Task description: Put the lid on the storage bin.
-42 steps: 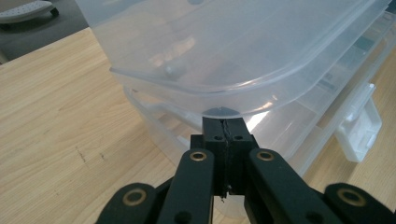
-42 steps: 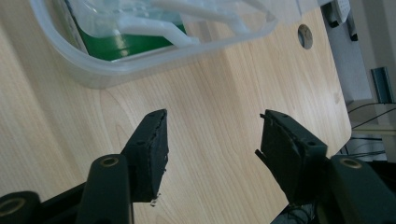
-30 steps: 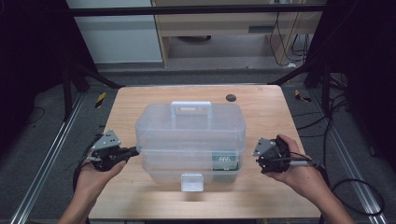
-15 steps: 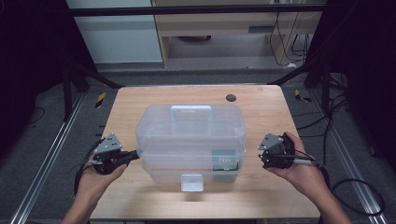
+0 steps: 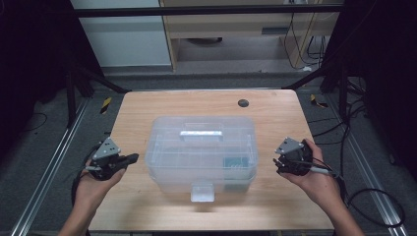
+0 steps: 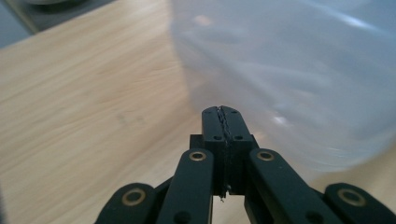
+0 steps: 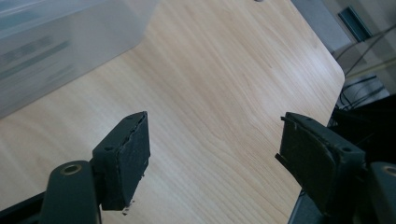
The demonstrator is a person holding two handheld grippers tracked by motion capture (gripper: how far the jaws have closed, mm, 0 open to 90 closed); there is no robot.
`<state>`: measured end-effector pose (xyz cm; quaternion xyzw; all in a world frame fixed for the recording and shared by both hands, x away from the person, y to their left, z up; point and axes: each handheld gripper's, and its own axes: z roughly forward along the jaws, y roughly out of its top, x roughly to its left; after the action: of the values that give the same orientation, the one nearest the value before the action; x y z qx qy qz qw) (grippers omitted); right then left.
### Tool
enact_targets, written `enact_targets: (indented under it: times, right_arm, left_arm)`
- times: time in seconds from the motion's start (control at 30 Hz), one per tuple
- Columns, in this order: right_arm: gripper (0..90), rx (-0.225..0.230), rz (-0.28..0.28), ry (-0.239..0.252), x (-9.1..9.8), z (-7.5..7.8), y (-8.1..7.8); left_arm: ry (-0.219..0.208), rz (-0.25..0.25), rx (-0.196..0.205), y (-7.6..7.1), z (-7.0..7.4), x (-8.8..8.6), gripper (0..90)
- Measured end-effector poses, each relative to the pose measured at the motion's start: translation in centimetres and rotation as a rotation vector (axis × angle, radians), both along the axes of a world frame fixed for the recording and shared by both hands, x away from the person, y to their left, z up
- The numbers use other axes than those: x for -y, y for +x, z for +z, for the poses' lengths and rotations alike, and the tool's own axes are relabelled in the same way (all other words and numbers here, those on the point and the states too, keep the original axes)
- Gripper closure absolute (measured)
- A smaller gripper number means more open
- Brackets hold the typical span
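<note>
two grippers flank a clear plastic box (image 5: pixel 204 152) that sits on the middle of the wooden table (image 5: pixel 147 110), its lid on, a handle on top and a white latch (image 5: pixel 202 191) on the near side. the left gripper (image 5: pixel 129 159) lies in the person's left hand (image 5: pixel 93 184) just beside the box's left wall, its tip pointing at the wall with a small gap showing from above; in the left gripper view its jaws are pressed flat together with nothing between them, and the cloudy side of the box (image 6: pixel 289 74) rises right behind the tip. the right gripper (image 5: pixel 278 164), held in the right hand (image 5: pixel 314 179), is near the box's right end but apart from it. in the right gripper view its jaws stand wide with bare tabletop between them, having just been opening, and a corner of the box (image 7: pixel 60 42) shows at the upper left. a small dark round spot (image 5: pixel 242 103) marks the far part of the table.
</note>
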<state>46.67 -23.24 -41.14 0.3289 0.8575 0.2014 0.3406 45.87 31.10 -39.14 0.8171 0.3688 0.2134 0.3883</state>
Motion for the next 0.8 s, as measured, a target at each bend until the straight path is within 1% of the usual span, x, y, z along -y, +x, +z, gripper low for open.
enact_targets:
  times: [0.03,0.07,0.1,0.13,0.17,0.2,0.23,0.27,0.3,0.33,0.37,0.4,0.43,0.47,0.5,0.53,0.57,0.6,0.63,0.67,0.7,0.73,0.77,0.8]
  right_arm:
    - [23.8,0.007,-0.023,0.023,0.2,-0.2,0.4]
    - [23.5,0.008,-0.046,0.038,0.5,-0.4,0.7]
    - [23.5,0.008,-0.046,0.038,0.5,-0.4,0.7]
    - [22.3,0.002,-0.073,0.073,1.0,-1.0,1.5]
    - [22.3,0.002,-0.073,0.073,1.0,-1.0,1.5]
    - [21.5,-0.014,-0.107,0.106,1.5,-1.5,2.3]
    - [21.3,-0.014,-0.117,0.112,1.7,-1.8,2.7]
    - [20.6,-0.02,-0.125,0.121,1.9,-2.0,3.0]
    - [20.6,-0.02,-0.125,0.121,1.9,-2.0,3.0]
    - [19.1,-0.023,-0.149,0.16,2.4,-2.7,3.9]
    - [19.1,-0.023,-0.149,0.16,2.4,-2.7,3.9]
    - [18.4,-0.024,-0.17,0.209,2.9,-3.3,4.7]
    - [18.4,-0.024,-0.17,0.209,2.9,-3.3,4.7]
    - [18.1,-0.025,-0.199,0.255,3.4,-3.9,5.5]
    - [18.1,-0.025,-0.199,0.255,3.4,-3.9,5.5]
    - [17.9,-0.021,-0.229,0.315,3.9,-4.6,6.1]
    - [17.8,-0.023,-0.243,0.341,4.1,-4.8,6.3]
    - [17.7,-0.027,-0.257,0.367,4.3,-5.3,6.7]
    - [17.5,-0.029,-0.266,0.381,4.4,-5.6,6.8]
    - [16.4,-0.031,-0.278,0.396,4.7,-6.1,7.1]
    - [15.7,-0.036,-0.284,0.402,4.7,-6.3,7.2]
    - [15.7,-0.036,-0.284,0.402,4.7,-6.3,7.2]
    - [15.7,-0.03,-0.291,0.411,4.8,-6.7,7.4]
    - [14.2,-0.035,-0.308,0.453,4.9,-7.2,7.6]
  left_arm:
    - [-0.002,0.02,0.005,0.5,-0.1,-0.4,89.8]
    - [-0.002,0.02,0.005,0.5,-0.1,-0.4,89.8]
    - [0.004,0.033,0.005,1.0,-0.3,-0.6,89.8]
    - [0.017,0.056,0.006,1.8,-0.6,-1.0,89.9]
    - [0.017,0.056,0.006,1.8,-0.6,-1.0,90.0]
    - [0.019,0.065,0.002,2.4,-0.9,-1.2,90.0]
    - [0.036,0.078,-0.001,3.1,-1.4,-1.2,90.0]
    - [0.036,0.078,-0.001,3.1,-1.4,-1.2,90.0]
    - [0.043,0.083,-0.004,3.6,-1.7,-1.2,90.0]
    - [0.051,0.098,-0.014,4.6,-2.5,-1.4,90.0]
    - [0.051,0.098,-0.014,4.6,-2.5,-1.4,89.9]
    - [0.053,0.121,-0.019,5.5,-3.3,-1.5,89.8]
    - [0.053,0.121,-0.019,5.5,-3.3,-1.5,89.7]
    - [0.056,0.135,-0.019,6.1,-3.8,-1.7,88.9]
    - [0.054,0.146,-0.018,6.5,-4.2,-1.8,88.9]
    - [0.042,0.175,-0.01,7.2,-4.9,-2.0,79.6]
    - [0.042,0.175,-0.01,7.2,-4.9,-2.0,72.3]
    - [0.036,0.213,-0.01,8.0,-5.8,-2.2,63.6]
    - [0.036,0.213,-0.01,8.0,-5.8,-2.2,60.8]
    - [0.054,0.222,-0.028,8.6,-6.6,-2.2,58.0]
    - [0.069,0.227,-0.03,8.9,-7.1,-2.1,54.5]
    - [0.069,0.227,-0.03,8.9,-7.1,-2.1,50.7]
    - [0.07,0.228,-0.035,9.1,-7.4,-2.1,50.7]
    - [0.069,0.236,-0.049,9.4,-7.9,-2.0,41.3]
